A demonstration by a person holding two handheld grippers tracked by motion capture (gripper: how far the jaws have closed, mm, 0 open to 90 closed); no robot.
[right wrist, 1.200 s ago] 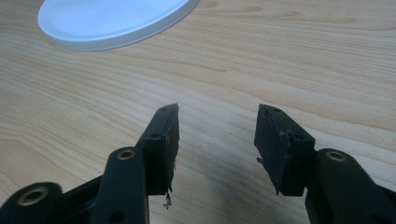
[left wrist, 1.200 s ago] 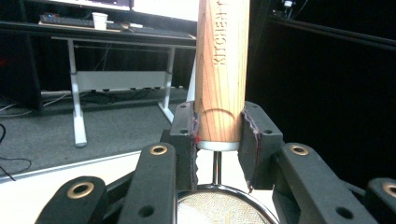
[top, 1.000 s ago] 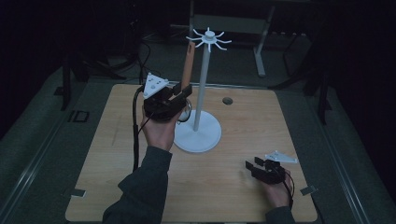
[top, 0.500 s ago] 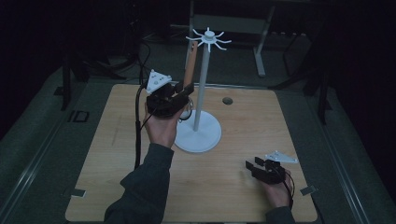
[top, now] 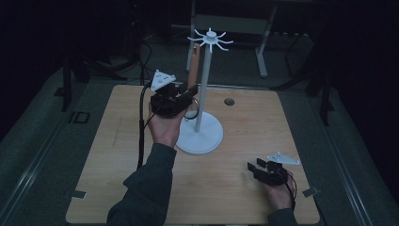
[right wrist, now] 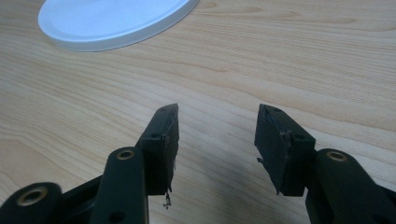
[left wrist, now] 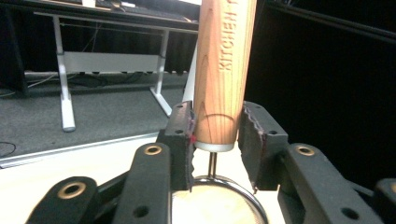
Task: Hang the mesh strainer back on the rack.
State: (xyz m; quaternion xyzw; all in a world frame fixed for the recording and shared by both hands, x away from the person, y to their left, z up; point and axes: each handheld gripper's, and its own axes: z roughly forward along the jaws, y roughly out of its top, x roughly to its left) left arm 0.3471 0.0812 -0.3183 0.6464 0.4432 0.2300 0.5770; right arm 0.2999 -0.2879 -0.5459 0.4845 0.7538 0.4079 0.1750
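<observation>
A pale wooden table (top: 235, 188) stands in a dark room on grey floor, with a white-legged desk (top: 263, 28) behind it. On the table a white stand (top: 200, 136) with a round base and a spoked top holds a wooden-handled utensil (left wrist: 224, 70) upright beside its pole, a metal ring below the handle. The left tool (left wrist: 217, 135) brackets the handle's lower end, one jaw touching and the other slightly off, while the right tool (right wrist: 215, 135) rests low near the table's front right, jaws apart and empty.
</observation>
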